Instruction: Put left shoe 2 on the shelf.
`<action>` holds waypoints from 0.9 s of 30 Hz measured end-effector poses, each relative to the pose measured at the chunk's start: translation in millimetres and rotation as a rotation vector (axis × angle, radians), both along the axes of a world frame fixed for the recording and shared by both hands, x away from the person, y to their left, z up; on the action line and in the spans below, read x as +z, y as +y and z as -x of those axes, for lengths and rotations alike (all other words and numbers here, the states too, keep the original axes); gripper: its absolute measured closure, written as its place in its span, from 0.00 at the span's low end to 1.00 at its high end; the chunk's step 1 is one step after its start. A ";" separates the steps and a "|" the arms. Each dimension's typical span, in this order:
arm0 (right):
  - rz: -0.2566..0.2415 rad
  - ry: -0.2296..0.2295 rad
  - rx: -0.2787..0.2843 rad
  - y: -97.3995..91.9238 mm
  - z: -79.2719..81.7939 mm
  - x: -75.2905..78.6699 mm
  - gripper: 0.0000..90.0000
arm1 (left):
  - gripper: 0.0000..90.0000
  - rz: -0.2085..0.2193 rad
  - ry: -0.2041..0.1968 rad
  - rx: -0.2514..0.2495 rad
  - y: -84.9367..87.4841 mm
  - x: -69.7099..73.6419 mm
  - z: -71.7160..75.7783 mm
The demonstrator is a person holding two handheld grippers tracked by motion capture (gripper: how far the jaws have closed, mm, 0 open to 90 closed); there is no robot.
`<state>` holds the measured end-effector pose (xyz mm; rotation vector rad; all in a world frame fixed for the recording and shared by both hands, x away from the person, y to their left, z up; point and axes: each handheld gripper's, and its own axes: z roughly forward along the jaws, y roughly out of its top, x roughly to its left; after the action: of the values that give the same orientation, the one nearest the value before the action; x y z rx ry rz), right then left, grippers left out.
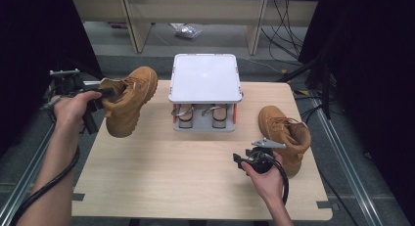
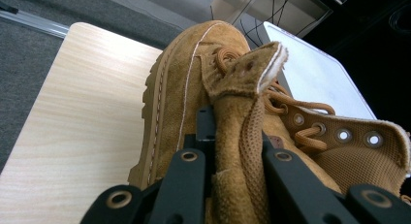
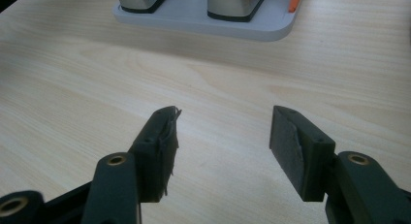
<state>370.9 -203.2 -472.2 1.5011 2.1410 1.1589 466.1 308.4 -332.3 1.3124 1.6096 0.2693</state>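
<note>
A tan suede boot (image 1: 128, 100) hangs above the table's left part, its sole turned left and toe pointing away. My left gripper (image 1: 100, 95) is shut on the boot's rear collar; in the left gripper view the collar (image 2: 240, 136) sits pinched between the two black jaws, laces (image 2: 295, 107) and eyelets to the right. A second tan boot (image 1: 285, 136) stands on the table at the right. My right gripper (image 1: 241, 161) rests low just left of that boot, and in the right gripper view its jaws (image 3: 223, 141) stand open with bare wood between them.
A grey two-tier rack (image 1: 205, 86) with a white top plate stands at the table's far middle; a pair of shoes (image 1: 202, 115) sits on its lower shelf. Orange posts hold the tiers. The wooden table (image 1: 161, 172) ends near my forearms. Cables lie on the floor at the back right.
</note>
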 end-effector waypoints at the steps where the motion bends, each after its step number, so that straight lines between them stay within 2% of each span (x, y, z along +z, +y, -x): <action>1: 0.003 0.000 -0.002 0.7 0.6 0.6 0.49 | 0.92 0.002 0.001 0.007 -0.2 0.5 -0.4; 4: -0.016 -0.007 0.008 0.4 0.6 1.6 0.49 | 0.92 -0.011 -0.006 0.004 -1.7 2.4 -1.3; 7: -0.012 -0.003 0.000 -0.5 0.4 0.9 0.49 | 0.92 -0.009 -0.007 0.003 -3.3 5.6 -2.6; 11: 0.008 -0.003 -0.003 0.5 0.6 1.1 0.49 | 0.92 0.004 -0.010 0.003 -4.2 9.0 -5.1; 18: 0.003 0.004 -0.012 -0.5 0.4 0.3 0.49 | 0.92 0.004 -0.016 0.002 -7.2 15.0 -8.7; 20: 0.025 -0.009 -0.012 -1.4 0.3 0.7 0.49 | 0.92 0.009 -0.018 0.000 -7.8 16.3 -10.0; 21: 0.017 -0.014 -0.009 -1.7 -0.6 -0.2 0.49 | 0.92 0.012 -0.018 0.001 -8.3 17.2 -10.5; 22: -0.018 0.011 -0.026 0.9 0.6 -0.6 0.49 | 0.92 0.012 -0.021 -0.002 -8.8 18.1 -11.0; 23: -0.017 0.012 -0.026 0.5 0.6 -0.9 0.49 | 0.92 0.014 -0.022 -0.001 -9.8 19.2 -11.9; 24: -0.002 -0.002 0.000 -2.9 -1.3 -1.7 0.49 | 0.92 0.015 -0.023 -0.002 -10.0 19.9 -12.5; 27: 0.014 0.001 -0.015 -3.5 -0.6 -0.5 0.49 | 0.92 0.014 -0.028 -0.004 -12.3 23.6 -13.8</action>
<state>371.5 -206.7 -472.7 1.5095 2.1308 1.1355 479.9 296.0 -308.7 1.2956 1.5829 0.2720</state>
